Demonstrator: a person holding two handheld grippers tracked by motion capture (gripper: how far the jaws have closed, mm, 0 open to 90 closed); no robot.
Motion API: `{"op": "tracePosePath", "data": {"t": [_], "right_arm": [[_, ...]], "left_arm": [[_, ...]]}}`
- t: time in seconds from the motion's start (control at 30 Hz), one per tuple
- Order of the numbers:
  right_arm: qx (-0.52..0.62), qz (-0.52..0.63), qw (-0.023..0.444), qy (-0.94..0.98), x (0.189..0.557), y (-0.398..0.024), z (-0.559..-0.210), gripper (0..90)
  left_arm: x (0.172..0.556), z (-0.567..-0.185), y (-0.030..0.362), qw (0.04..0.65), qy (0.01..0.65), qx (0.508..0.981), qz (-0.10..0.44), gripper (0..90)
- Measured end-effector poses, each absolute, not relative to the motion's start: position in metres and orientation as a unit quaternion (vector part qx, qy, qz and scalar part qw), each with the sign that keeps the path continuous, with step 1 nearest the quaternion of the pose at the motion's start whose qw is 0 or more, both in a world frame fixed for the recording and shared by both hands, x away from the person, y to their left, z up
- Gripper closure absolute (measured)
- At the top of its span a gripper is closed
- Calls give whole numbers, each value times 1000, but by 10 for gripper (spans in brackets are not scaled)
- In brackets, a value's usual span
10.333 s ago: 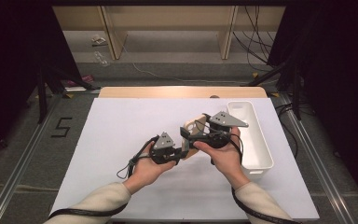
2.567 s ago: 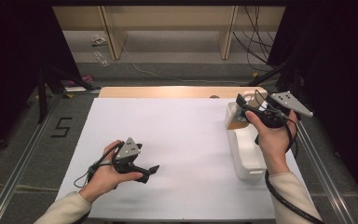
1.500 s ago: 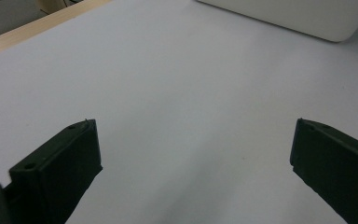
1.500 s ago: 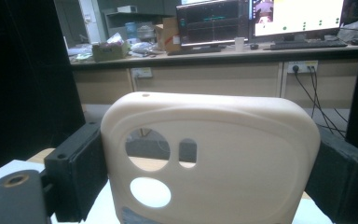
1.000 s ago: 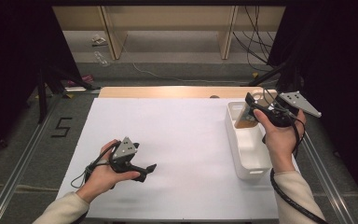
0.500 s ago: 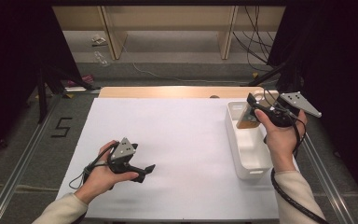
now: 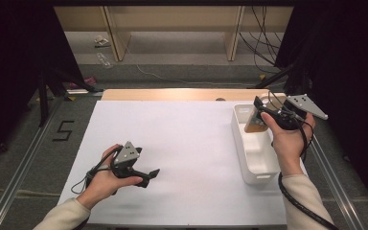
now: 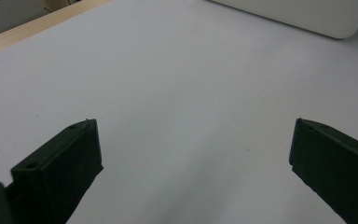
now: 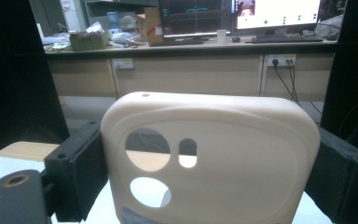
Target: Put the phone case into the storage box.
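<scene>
Object in hand: a cream phone case (image 9: 209, 154), soft-looking, with rounded corners. Its face carries a raised inner border and three cut-outs grouped toward one side (two round, one small slot between them); the room behind shows through the holes. In the high view the case (image 7: 255, 122) reads as a small tan-and-pale piece.

Position: the case sits squarely between the two black jaws of the right gripper (image 9: 205, 172), one pad pressed on each of its side edges, its face turned toward that gripper's camera. The jaws stand wide but closed on it, so the case spans the whole gap. From above, the right gripper (image 7: 261, 115) holds it over the far end of the white bin (image 7: 251, 170), which sits at the right edge of the white table (image 7: 182, 134).

The left gripper (image 7: 148, 175) rests low at the near left, well apart from the bin. Its jaws (image 8: 191, 168) stand wide apart with nothing between them.
</scene>
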State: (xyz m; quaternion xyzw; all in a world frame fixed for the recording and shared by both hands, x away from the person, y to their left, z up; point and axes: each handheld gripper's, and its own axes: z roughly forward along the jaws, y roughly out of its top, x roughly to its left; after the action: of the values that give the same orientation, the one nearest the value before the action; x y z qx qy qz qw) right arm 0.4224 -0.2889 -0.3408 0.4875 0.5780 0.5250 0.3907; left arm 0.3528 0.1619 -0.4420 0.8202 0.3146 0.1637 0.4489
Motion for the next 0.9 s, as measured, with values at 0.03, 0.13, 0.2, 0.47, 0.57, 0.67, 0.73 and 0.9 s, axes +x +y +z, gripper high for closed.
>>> {"op": "tracePosePath", "data": {"t": [0.03, 0.13, 0.2, 0.47, 0.57, 0.67, 0.73, 0.9], "right_arm": [[488, 524, 392, 578, 423, -289, -341, 124], [487, 523, 393, 578, 423, -289, -340, 124], [487, 523, 394, 578, 425, -289, -340, 124], [487, 519, 396, 580, 428, -287, -338, 124], [488, 517, 397, 581, 429, -287, -338, 124], [489, 513, 397, 583, 430, -288, -339, 124], [491, 514, 396, 582, 430, -289, -339, 124], [490, 513, 395, 585, 432, -286, -339, 124]], "left_arm": [[353, -442, 162, 449, 315, 820, 164, 17], [353, -442, 162, 449, 315, 820, 164, 18], [353, -442, 162, 448, 315, 821, 163, 17], [353, -442, 162, 449, 315, 820, 164, 17], [353, -442, 162, 449, 316, 820, 164, 18], [353, -442, 162, 449, 315, 820, 164, 18], [353, -442, 162, 449, 316, 820, 164, 18], [353, -442, 162, 450, 316, 819, 164, 18]]}}
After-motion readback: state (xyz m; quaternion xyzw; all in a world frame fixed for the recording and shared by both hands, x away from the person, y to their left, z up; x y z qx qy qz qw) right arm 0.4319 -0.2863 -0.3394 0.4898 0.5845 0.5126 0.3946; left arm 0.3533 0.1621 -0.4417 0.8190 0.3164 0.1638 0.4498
